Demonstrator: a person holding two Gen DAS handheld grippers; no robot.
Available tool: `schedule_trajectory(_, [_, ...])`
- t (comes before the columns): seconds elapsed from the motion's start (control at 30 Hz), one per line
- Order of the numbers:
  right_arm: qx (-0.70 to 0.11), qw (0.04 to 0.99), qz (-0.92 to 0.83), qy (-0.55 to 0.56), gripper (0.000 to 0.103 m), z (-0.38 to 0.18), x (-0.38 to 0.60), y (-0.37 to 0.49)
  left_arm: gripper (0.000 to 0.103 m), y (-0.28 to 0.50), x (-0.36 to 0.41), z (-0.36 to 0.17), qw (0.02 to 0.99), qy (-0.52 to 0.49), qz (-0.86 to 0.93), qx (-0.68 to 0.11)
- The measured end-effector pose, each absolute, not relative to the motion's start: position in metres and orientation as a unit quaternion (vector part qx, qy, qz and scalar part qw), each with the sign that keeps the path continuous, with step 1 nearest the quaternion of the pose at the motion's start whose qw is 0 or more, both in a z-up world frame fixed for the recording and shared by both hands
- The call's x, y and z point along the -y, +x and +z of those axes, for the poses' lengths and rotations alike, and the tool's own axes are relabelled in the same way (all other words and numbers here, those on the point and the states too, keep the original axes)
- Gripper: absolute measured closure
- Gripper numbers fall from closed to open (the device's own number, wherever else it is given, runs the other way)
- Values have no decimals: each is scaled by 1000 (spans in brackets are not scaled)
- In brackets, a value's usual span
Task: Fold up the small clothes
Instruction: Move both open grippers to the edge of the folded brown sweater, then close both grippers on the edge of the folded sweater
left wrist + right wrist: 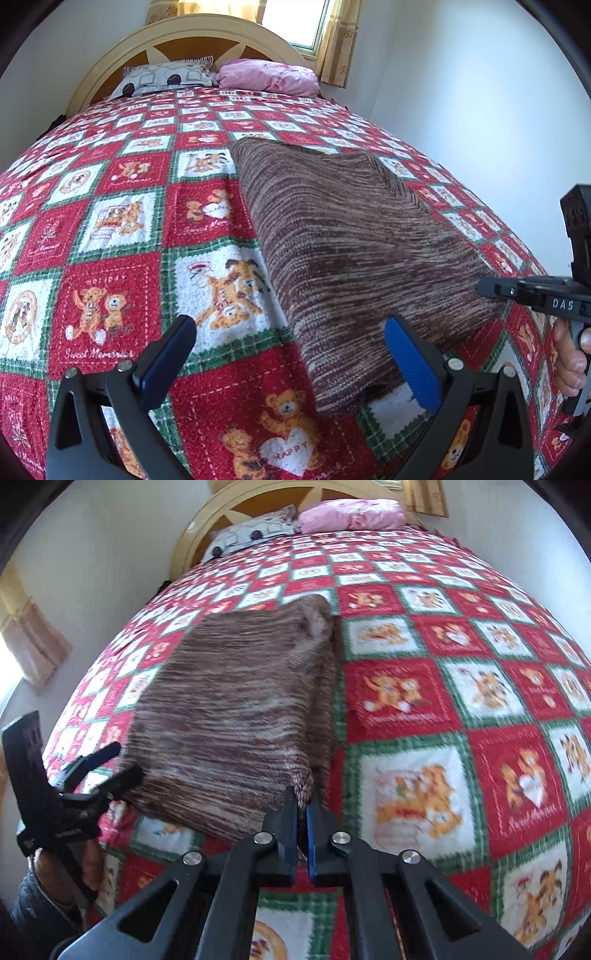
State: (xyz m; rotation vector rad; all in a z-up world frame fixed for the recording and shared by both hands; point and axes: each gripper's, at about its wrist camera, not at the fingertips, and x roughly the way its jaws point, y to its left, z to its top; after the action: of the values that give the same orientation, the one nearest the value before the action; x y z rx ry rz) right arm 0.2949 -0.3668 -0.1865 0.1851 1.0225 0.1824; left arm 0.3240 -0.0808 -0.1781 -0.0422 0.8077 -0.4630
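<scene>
A brown striped knit garment [351, 240] [229, 709] lies folded flat on the red, white and green teddy-bear quilt [110, 295] [443, 701]. My left gripper [291, 325] [118, 764] is open and wide, low over the garment's near left corner, whose edge runs between the blue pads without touching them. My right gripper [302, 801] [484, 288] is shut, its tips pinched on the garment's near right corner. A person's hand [569, 362] holds its handle.
The quilt covers the whole bed. A patterned pillow [166, 75] and a pink pillow [269, 75] lie at the rounded headboard [110, 62]. White walls flank the bed, and a curtained window [295, 22] sits behind it.
</scene>
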Motion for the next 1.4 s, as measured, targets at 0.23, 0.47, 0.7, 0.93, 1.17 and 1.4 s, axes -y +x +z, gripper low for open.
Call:
schedule_trajectory(0.23, [-496,863,72,69,90,-184,366,305,0,332,89,-186,885,6,-198,-421])
schedule_trajectory(0.47, [-413,908,68,33,75,-132,339,317,0,330,87,-187,885,1,-201,-421])
schedule_trajectory(0.7, [-450,888,98,2,61,-163,304,355,0,330,88,-187,884,3,-200,-422])
schedule_trajectory(0.93, [-454,884,113,-5,61,-187,329,345,0,330,92,-188,883,12,-201,-425])
schedule_trajectory(1.17, [-415,899,133,44,57,-159,349,347,0,333,86,-188,881,-6,-208,-425])
schedule_trajectory(1.4, [-415,890,114,149,38,-164,395,406,0,329,82,-177,890,-29,-219,-398])
